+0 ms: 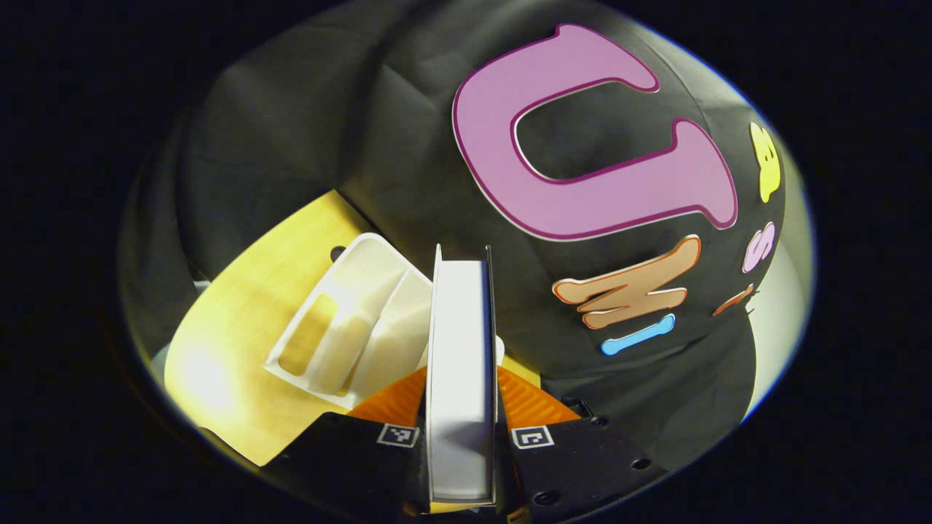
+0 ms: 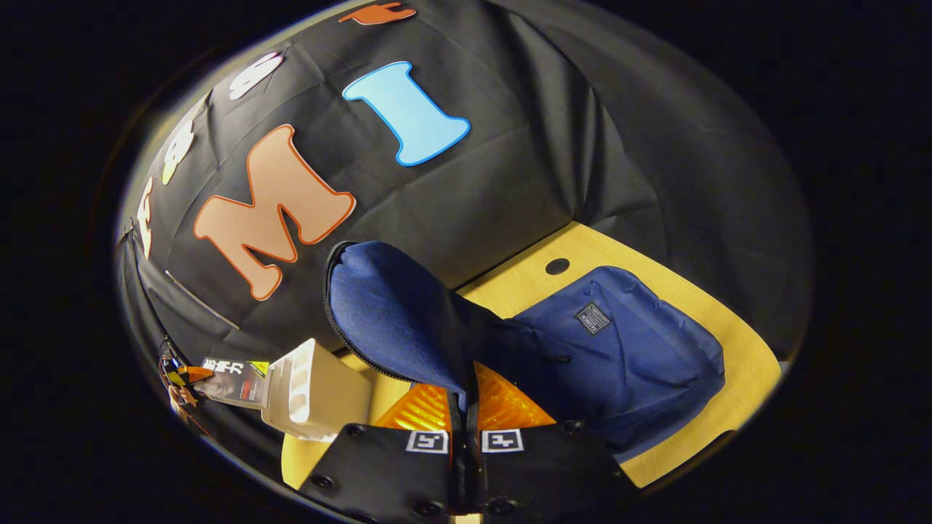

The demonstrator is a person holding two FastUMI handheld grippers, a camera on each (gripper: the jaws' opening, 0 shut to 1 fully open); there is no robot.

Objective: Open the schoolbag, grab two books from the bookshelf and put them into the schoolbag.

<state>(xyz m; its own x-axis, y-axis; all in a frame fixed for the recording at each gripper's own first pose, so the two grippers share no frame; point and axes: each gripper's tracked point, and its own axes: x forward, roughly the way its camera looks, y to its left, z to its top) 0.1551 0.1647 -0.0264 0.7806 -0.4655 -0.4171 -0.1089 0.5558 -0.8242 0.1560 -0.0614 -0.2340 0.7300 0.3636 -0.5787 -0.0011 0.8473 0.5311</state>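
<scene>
Schoolbag (image 2: 619, 349) lies on worktop (image 2: 692, 284) — bookshelf (image 2: 313, 393) to its left; book (image 1: 460, 378) stands edge-up before bookshelf (image 1: 349, 327), between the jaws.

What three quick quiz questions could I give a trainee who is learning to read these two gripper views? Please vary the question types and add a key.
1. True or false: the left gripper is shut on a book.
2. What does the right gripper pinch? A) the bookshelf B) the schoolbag's flap C) a book
3. Fill in: the white bookshelf stands on the wooden ___.

Key: 1 true; 2 B, the schoolbag's flap, lifted above the schoolbag; 3 table.
</scene>
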